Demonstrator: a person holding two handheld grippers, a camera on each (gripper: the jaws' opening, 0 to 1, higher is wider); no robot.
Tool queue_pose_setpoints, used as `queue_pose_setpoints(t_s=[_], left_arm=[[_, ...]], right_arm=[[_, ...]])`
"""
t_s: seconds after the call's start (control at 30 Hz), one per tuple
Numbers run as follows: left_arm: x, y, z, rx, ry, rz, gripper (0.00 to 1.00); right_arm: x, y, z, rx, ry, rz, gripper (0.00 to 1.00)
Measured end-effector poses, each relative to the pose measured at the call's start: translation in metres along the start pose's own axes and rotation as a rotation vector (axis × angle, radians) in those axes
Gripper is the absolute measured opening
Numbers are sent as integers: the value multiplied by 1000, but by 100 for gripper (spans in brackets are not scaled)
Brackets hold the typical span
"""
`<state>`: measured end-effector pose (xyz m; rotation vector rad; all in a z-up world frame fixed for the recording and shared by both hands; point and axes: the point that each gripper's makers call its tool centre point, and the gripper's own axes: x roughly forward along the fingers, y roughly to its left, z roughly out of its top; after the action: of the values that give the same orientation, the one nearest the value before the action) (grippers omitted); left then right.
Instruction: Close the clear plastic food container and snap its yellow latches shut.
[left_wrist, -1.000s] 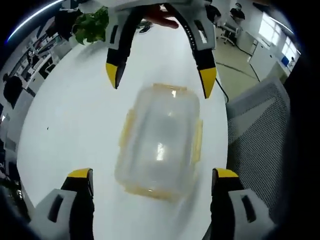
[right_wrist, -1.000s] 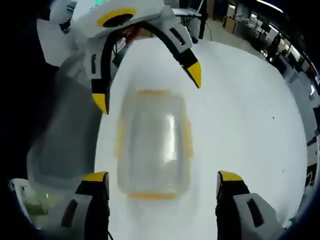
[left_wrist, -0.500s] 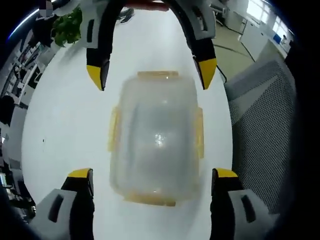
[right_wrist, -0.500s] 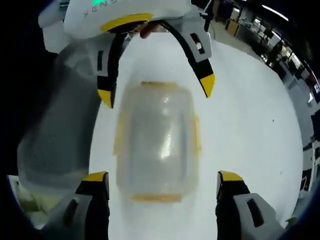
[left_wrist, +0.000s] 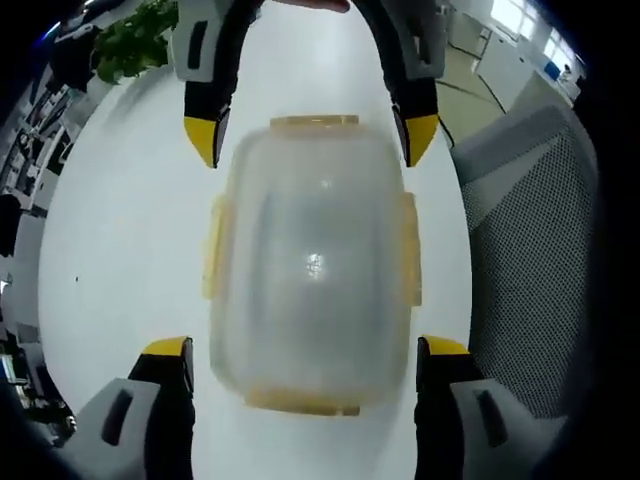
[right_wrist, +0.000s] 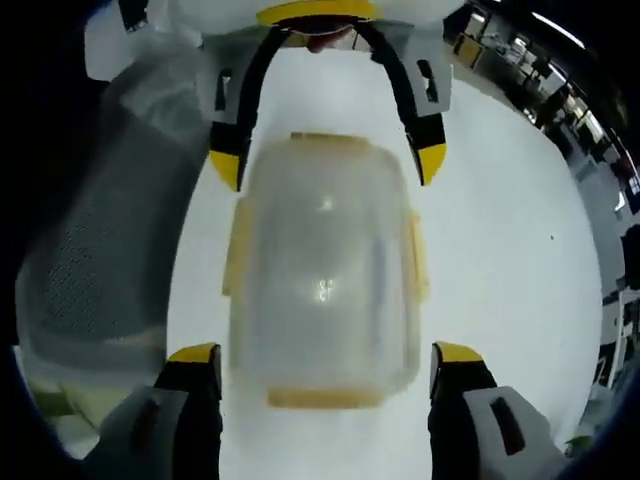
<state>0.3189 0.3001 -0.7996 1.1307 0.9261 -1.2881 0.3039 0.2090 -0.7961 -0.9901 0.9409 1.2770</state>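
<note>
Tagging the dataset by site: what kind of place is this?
Probably an open-plan office: white table, grey mesh chair, potted plant, desks under ceiling lights behind.

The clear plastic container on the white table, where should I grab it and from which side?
Grip the container across its two long sides, below the yellow side latches, coming down from above. It lies flat, its short ends face both open hand-held grippers, and its domed lid looks slippery.
</note>
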Motion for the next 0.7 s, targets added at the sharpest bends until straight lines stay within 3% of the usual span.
queue_pose_setpoints(t_s=[0.43,0.7], left_arm=[[10,-5,1,18,16,-9,90],[15,-2,-2,49,36,11,89]], right_arm=[[3,-1,-8,-28,32,-10,80],[8,-1,-8,-37,48,-9,82]])
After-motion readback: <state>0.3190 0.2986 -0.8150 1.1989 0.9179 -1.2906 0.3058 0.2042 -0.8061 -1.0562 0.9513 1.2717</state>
